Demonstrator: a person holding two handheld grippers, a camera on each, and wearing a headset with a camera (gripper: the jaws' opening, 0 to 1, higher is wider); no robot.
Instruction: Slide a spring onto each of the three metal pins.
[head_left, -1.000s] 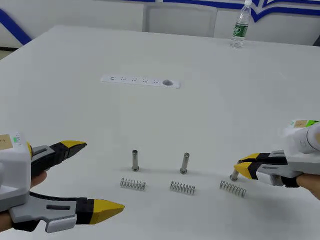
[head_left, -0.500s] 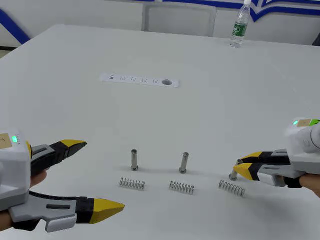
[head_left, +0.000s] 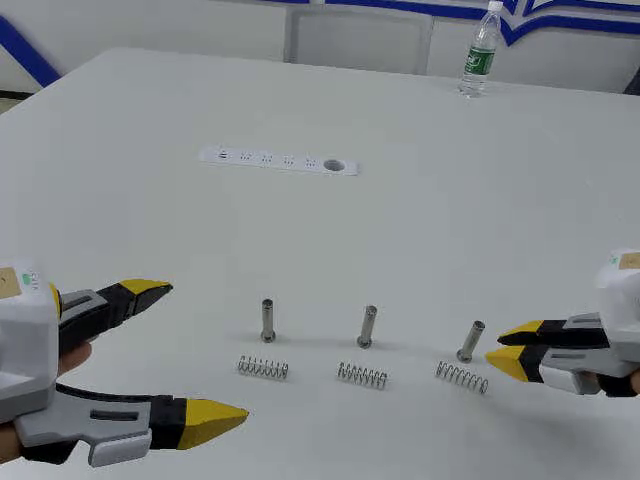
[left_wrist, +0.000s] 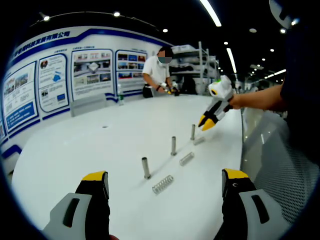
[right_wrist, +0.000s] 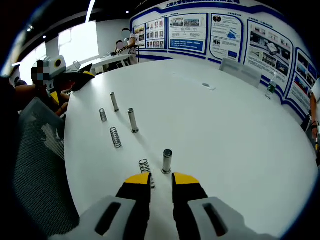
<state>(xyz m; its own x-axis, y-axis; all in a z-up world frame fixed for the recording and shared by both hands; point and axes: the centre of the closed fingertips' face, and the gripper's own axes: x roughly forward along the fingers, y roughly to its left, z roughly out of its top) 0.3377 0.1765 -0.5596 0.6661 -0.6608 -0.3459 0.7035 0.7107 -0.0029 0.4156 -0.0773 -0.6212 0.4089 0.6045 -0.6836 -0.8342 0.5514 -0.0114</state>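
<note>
Three metal pins stand upright in a row on the white table: left pin (head_left: 268, 320), middle pin (head_left: 367, 326), right pin (head_left: 470, 340). One spring lies flat in front of each: left spring (head_left: 263, 368), middle spring (head_left: 363, 375), right spring (head_left: 461, 377). My right gripper (head_left: 510, 346) hovers just right of the right pin, its jaws a little apart and empty. In the right gripper view that pin (right_wrist: 166, 161) stands just beyond the right gripper (right_wrist: 161, 179), with its spring (right_wrist: 146, 167) beside it. My left gripper (head_left: 198, 350) is wide open and empty, left of the row.
A white power strip (head_left: 278, 160) lies mid-table and a water bottle (head_left: 482, 50) stands at the far right edge, with a chair (head_left: 360, 40) behind the table. A person (left_wrist: 157, 72) stands at another table in the background. The table's near edge is close to the springs.
My right gripper has drawn back to the right, off the right pin, which now stands free and upright. The left gripper has stayed put.
</note>
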